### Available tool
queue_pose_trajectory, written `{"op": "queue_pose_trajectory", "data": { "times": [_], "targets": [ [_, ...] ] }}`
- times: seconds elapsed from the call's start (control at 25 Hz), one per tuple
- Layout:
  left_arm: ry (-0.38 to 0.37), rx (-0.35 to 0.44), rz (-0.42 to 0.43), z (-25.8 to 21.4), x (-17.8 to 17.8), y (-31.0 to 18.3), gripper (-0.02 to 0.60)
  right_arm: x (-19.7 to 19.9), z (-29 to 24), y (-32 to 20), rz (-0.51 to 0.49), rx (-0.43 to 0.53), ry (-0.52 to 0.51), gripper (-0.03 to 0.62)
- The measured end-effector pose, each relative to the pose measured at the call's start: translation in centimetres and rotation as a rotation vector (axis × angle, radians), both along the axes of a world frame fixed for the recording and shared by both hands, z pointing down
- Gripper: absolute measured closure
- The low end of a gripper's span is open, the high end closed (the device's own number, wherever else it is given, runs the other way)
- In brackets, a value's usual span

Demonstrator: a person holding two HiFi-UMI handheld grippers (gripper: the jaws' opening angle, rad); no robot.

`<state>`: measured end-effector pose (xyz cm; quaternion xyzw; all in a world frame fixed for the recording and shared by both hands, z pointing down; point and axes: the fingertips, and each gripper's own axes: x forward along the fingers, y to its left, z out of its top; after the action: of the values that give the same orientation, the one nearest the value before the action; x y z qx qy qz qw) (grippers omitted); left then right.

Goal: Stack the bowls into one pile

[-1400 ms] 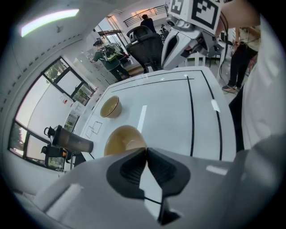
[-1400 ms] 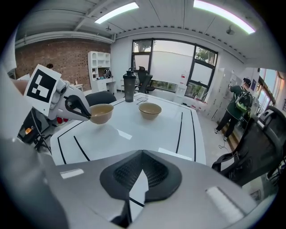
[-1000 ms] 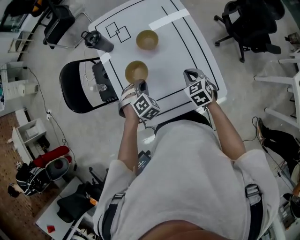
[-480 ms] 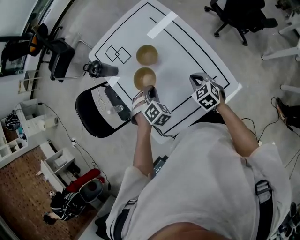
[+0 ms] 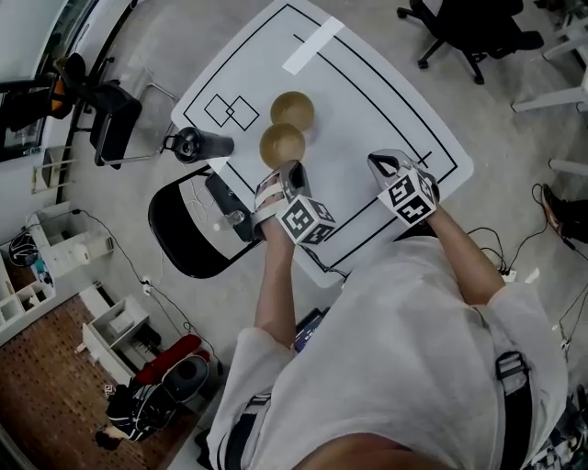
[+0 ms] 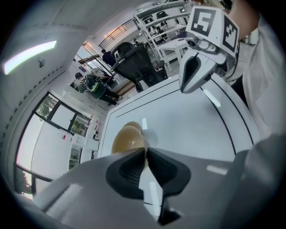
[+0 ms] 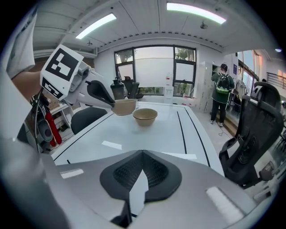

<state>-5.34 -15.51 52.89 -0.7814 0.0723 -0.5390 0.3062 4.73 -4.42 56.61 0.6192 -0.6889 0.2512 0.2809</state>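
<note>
Two tan bowls are over the white table (image 5: 395,101). The far bowl (image 5: 293,108) (image 7: 145,116) rests on the table top. The near bowl (image 5: 281,145) (image 7: 124,107) hangs above the surface, close beside the far one. My left gripper (image 5: 285,169) (image 6: 146,150) is shut on this near bowl (image 6: 126,141) at its near rim. Behind it in the left gripper view the far bowl (image 6: 133,127) peeks out. My right gripper (image 5: 386,165) (image 7: 142,154) is shut with nothing in it, near the table's front right edge.
A black folding chair (image 5: 184,220) stands against the table's left side, with a dark flask (image 5: 197,144) near the table's left corner. A strip of white tape (image 5: 312,46) lies at the far end. Office chairs (image 5: 469,27) stand beyond the table.
The left gripper has carried the near bowl forward, off the table and closer to the far bowl. The right gripper has hardly moved.
</note>
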Motion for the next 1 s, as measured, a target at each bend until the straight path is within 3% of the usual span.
{"op": "queue_pose_trajectory", "data": {
  "times": [0.44,0.64,1.0],
  "targets": [
    [-0.005,0.044,-0.052,0.9,2.1,-3.7,0.56,0.1,0.6,-6.1,-0.105,0.035,-0.024,0.594],
    [0.001,0.043,-0.085,1.4,3.6,-4.7,0.56,1.1,0.8,-6.8,-0.176,0.016,-0.015,0.594],
    [-0.017,0.041,-0.11,2.7,4.9,-5.6,0.561,2.8,1.6,-8.5,-0.206,-0.008,-0.027,0.594]
  ]
}}
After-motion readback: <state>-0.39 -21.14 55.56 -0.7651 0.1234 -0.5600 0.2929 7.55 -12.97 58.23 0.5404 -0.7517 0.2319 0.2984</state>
